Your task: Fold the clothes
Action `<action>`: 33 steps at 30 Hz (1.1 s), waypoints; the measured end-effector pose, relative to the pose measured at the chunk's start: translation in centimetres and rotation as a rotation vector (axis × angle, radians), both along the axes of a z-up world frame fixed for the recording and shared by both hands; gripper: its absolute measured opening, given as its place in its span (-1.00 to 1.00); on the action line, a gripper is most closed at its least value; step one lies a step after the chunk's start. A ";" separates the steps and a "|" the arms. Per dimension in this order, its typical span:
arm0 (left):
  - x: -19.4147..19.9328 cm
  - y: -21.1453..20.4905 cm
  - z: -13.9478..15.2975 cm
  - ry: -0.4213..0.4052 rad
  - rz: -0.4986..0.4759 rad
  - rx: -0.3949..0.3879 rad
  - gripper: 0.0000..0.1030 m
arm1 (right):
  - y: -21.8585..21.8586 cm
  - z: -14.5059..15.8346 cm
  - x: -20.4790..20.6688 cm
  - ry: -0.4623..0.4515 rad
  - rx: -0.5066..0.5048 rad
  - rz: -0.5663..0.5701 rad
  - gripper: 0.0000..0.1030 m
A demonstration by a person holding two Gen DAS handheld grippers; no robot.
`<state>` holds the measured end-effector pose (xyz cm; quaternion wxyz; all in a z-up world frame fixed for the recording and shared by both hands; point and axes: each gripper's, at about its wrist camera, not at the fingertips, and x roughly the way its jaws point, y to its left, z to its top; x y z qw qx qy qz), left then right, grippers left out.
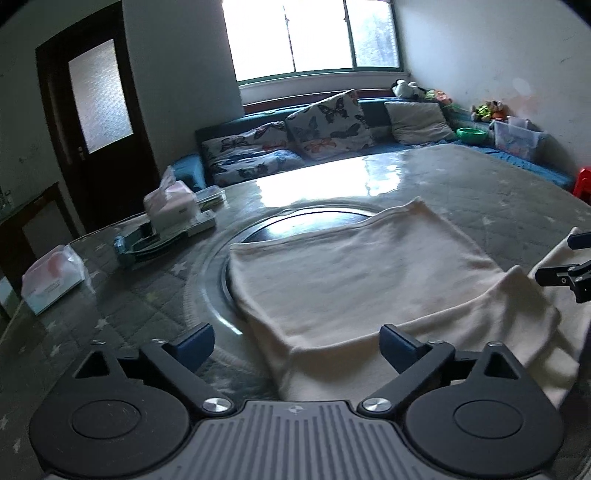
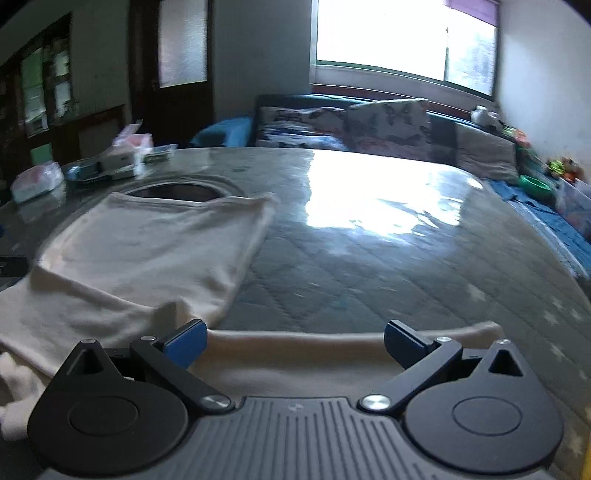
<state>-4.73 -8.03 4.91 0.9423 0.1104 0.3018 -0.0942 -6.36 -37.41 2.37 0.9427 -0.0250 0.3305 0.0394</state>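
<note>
Living room, dim, bright window (image 1: 314, 33) at the far wall, sofa with butterfly cushions (image 1: 328, 123) below it. Near that, a big table (image 2: 388, 258) with a quilted grey cover under glossy clear sheeting, star print, strong glare in the middle. Round glass turntable (image 1: 221, 258) is set in the table, dark centre.

Cream garment (image 1: 354, 280) lies flat partly over the turntable, on the near half of the table. Soft knit, matte, hemmed edges, slight wrinkles. Looks partly folded: far part is a neat rectangle, one layer doubled over along the near right edge; a loose strip of it still runs along the near edge in the right wrist view, unfolded. Judgement: roughly midway, at least one more fold and tidy-up left.

Left gripper (image 1: 295, 345) is spread wide, nothing pinched, cloth edge lies below between the blue pads. Right gripper (image 2: 295, 341) is also spread, empty, hovering over the loose strip.

Tissue packs (image 1: 51, 277) and a tissue box (image 1: 171, 206) sit far left, well apart from the garment.
</note>
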 end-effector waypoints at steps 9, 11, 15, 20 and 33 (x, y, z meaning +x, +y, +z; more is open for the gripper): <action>-0.3 -2.7 -0.5 0.007 -0.072 0.006 1.00 | -6.3 -0.6 -2.0 -0.007 0.007 -0.218 1.00; -0.3 -3.1 -0.6 0.007 -0.082 0.012 1.00 | -7.8 -0.9 -2.2 0.001 0.020 -0.272 1.00; -0.1 -3.2 -0.8 0.017 -0.081 0.012 1.00 | -9.7 -1.5 -2.5 0.014 0.053 -0.329 1.00; 0.1 -2.8 -1.0 0.025 -0.067 0.012 1.00 | -10.5 -2.0 -2.6 0.021 0.078 -0.346 0.75; 0.0 -2.2 -1.3 0.032 -0.050 0.009 1.00 | -11.0 -1.2 -2.8 0.017 0.101 -0.357 -0.41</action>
